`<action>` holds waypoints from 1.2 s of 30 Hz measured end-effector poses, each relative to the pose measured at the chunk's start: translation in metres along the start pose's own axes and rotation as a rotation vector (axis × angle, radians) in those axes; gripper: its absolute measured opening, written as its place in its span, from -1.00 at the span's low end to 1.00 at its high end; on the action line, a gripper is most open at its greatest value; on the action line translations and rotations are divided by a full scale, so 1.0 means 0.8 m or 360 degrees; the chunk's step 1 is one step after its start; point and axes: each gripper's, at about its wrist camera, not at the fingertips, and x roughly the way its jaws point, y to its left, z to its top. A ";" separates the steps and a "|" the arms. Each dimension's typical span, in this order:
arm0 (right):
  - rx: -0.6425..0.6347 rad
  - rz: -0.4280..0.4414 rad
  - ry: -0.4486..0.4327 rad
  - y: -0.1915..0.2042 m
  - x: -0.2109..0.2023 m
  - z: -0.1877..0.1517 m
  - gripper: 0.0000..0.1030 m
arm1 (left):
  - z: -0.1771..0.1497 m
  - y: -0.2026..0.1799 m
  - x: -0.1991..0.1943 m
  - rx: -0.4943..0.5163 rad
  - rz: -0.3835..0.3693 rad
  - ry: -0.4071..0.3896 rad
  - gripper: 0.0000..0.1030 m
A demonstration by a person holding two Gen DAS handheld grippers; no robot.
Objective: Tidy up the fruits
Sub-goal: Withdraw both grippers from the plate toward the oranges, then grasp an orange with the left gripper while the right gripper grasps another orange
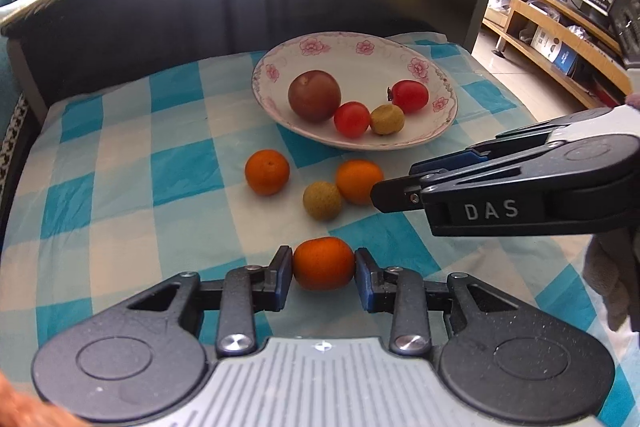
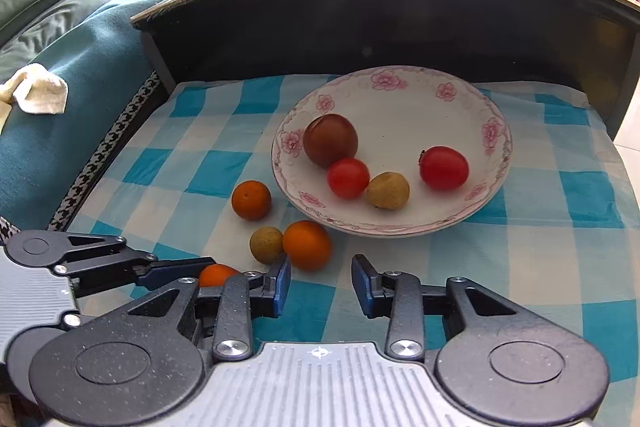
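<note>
Fruits fill the floral plate (image 1: 400,47): a brown plum (image 1: 314,95), two red tomatoes (image 1: 351,119) and a longan (image 1: 387,119). Left tongs (image 1: 324,273) clamp an orange (image 1: 324,263) on the table; right tongs (image 2: 321,283) gape near another orange (image 2: 307,245).

Tabletop (image 2: 540,267) covered by a blue-and-white checked cloth (image 2: 180,163). Directly on the cloth: a floral-rimmed white plate (image 2: 420,115), right of frame centre; two oranges (image 2: 251,200) (image 2: 307,245) and a greenish-brown fruit (image 2: 266,245) below and left of the plate. The fruit touches the nearer orange.
</note>
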 end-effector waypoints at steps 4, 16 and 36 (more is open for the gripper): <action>-0.0013 -0.0001 0.0017 0.000 0.013 0.000 -0.41 | -0.006 0.003 -0.003 -0.0008 -0.0018 0.0010 -0.17; -0.0087 0.0007 -0.0027 0.009 0.036 0.009 -0.49 | -0.010 0.010 -0.003 -0.0042 -0.0065 0.0024 -0.16; -0.0167 -0.0214 0.0142 -0.009 -0.054 -0.071 -0.48 | -0.030 -0.042 -0.016 0.0155 -0.0061 0.0060 -0.17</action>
